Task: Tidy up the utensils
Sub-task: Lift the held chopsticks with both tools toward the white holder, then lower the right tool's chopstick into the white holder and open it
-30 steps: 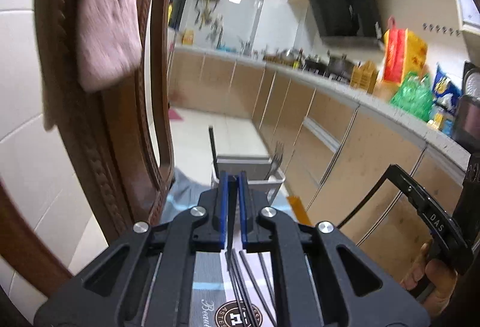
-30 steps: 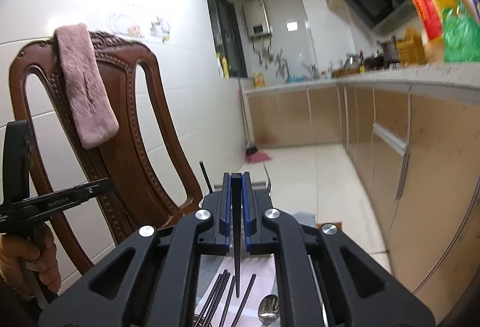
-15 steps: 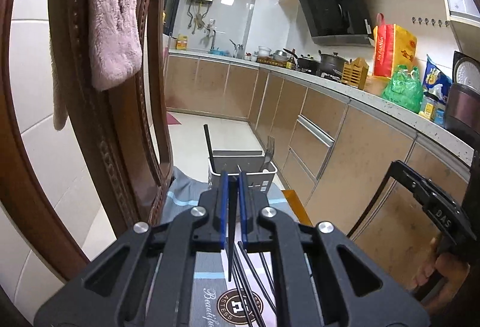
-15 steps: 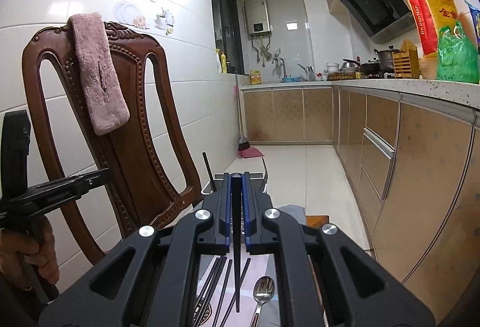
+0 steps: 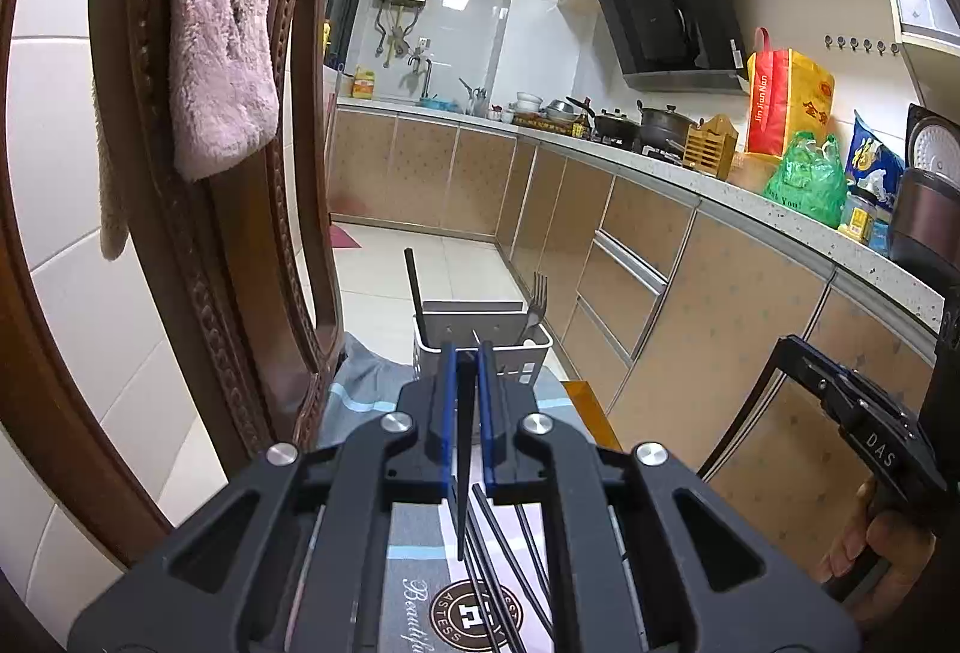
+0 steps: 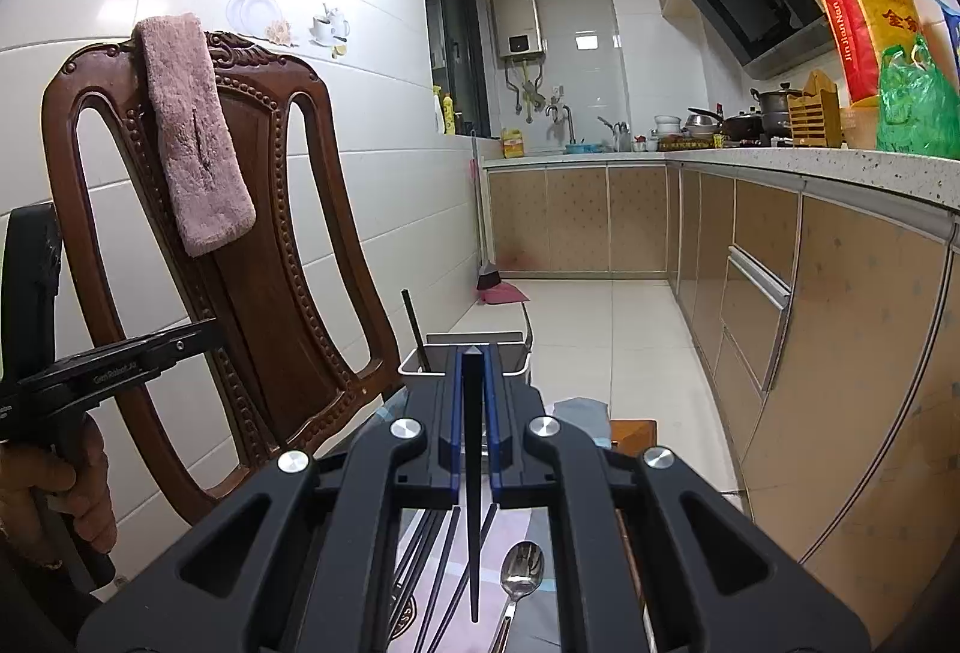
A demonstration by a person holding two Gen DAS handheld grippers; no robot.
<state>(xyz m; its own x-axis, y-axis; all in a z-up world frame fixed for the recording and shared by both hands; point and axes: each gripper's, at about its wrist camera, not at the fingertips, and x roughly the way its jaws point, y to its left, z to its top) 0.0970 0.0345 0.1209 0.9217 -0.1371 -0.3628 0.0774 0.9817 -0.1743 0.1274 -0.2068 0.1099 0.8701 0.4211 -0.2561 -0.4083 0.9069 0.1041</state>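
Left tool: the left tool [image 5: 467, 401] was clenched on 1 black chopstick [image 5: 462, 473], pinched near its thick end, the thin tip hanging down toward the mat.
Right tool: the right tool [image 6: 473, 413] was likewise clamped on 1 black chopstick [image 6: 473, 503], upright between the blue pads [image 6: 491, 413].
Handling: each chopstick looked light, stiff and smooth, so likely to slip or pivot; a hold near the thick end seemed best.
Caddy: the white utensil caddy [image 5: 540, 347] stood just beyond both tools, holding 1 chopstick [image 5: 414, 287] and a fork [image 5: 537, 299].
Loose utensils: more chopsticks [image 6: 438, 563] and a spoon [image 6: 521, 575] lay on the desk below.
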